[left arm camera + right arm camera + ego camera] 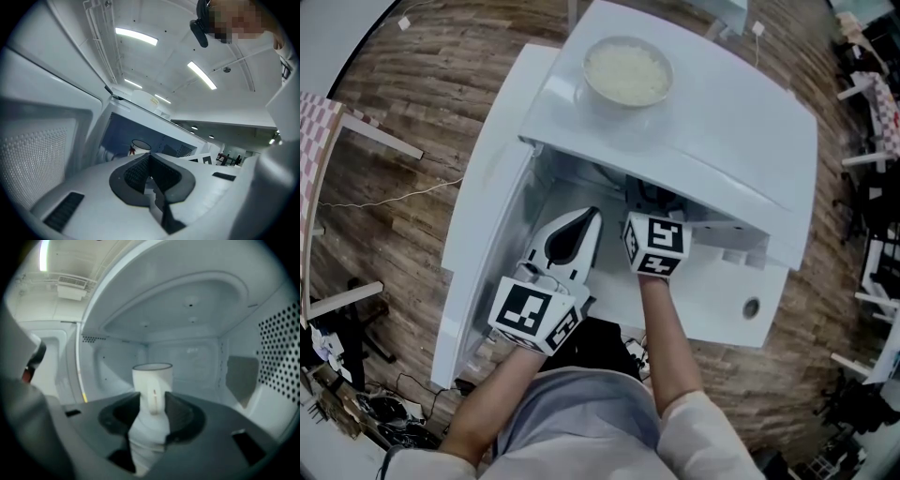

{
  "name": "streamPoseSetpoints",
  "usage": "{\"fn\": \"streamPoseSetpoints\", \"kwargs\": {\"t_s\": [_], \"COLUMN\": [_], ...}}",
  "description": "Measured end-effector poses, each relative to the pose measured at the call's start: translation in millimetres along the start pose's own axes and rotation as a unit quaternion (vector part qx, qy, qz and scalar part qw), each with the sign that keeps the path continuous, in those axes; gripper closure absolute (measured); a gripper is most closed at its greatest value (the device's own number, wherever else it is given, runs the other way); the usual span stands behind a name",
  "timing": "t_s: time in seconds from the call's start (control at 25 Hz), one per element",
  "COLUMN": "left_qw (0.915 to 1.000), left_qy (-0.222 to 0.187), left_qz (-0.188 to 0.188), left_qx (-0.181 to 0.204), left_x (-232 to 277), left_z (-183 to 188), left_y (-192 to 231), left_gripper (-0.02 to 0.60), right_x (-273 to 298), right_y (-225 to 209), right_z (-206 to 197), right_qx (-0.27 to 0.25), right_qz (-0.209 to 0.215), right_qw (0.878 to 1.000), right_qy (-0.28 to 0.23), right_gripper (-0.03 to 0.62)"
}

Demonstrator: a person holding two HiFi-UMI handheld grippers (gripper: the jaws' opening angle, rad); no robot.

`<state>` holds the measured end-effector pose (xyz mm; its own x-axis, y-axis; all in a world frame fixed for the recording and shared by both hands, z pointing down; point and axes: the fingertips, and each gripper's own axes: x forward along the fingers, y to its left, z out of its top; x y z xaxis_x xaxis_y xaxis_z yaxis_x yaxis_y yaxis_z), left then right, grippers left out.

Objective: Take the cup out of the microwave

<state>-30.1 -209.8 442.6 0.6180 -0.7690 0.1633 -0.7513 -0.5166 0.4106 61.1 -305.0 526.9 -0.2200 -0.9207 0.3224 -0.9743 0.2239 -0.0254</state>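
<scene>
A white cup [152, 378] stands inside the microwave cavity [187, 352], its handle turned toward me. My right gripper [153, 405] reaches into the cavity, and its dark pads [178, 411] are closed on either side of the handle. From above, only this gripper's marker cube shows at the microwave [712, 131] mouth, and the cup is hidden. My left gripper [150, 164] is shut on nothing; it hovers just outside the opening beside the open door [483, 225]. From there the cup [140, 146] appears small in the cavity.
A bowl of rice [628, 71] sits on top of the microwave. The door hangs open to the left, close to my left gripper [586, 225]. Wooden floor, chairs and cables surround the white stand.
</scene>
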Motion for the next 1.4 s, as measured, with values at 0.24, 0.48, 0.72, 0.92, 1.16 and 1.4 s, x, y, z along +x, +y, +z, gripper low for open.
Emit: {"fn": "streamPoseSetpoints", "kwargs": {"t_s": [0.24, 0.48, 0.72, 0.92, 1.16, 1.4], "left_qw": [0.9999, 0.9999, 0.9998, 0.9998, 0.9996, 0.9995], "left_qy": [-0.009, -0.007, -0.016, -0.015, -0.019, -0.021], "left_qz": [0.0, 0.002, 0.011, 0.014, 0.018, 0.025], "left_qx": [-0.009, -0.011, -0.007, -0.008, -0.005, -0.003], "left_x": [-4, -7, -8, -7, -9, -10], "left_z": [5, 4, 7, 6, 9, 10], "left_y": [4, 6, 9, 9, 4, 0], "left_gripper": [0.568, 0.568, 0.566, 0.568, 0.568, 0.566], "right_x": [1, 2, -8, -17, -30, -40], "right_y": [1, 4, 6, 9, 9, 6], "right_z": [0, 0, 1, 8, 14, 18], "right_qx": [-0.009, -0.017, -0.019, -0.027, -0.031, -0.03], "right_qz": [-0.004, -0.005, 0.001, 0.006, 0.0, 0.001], "right_qw": [1.0, 1.0, 1.0, 0.999, 0.999, 0.999], "right_qy": [0.0, 0.003, -0.01, -0.024, -0.034, -0.041], "right_gripper": [0.493, 0.51, 0.516, 0.519, 0.522, 0.523]}}
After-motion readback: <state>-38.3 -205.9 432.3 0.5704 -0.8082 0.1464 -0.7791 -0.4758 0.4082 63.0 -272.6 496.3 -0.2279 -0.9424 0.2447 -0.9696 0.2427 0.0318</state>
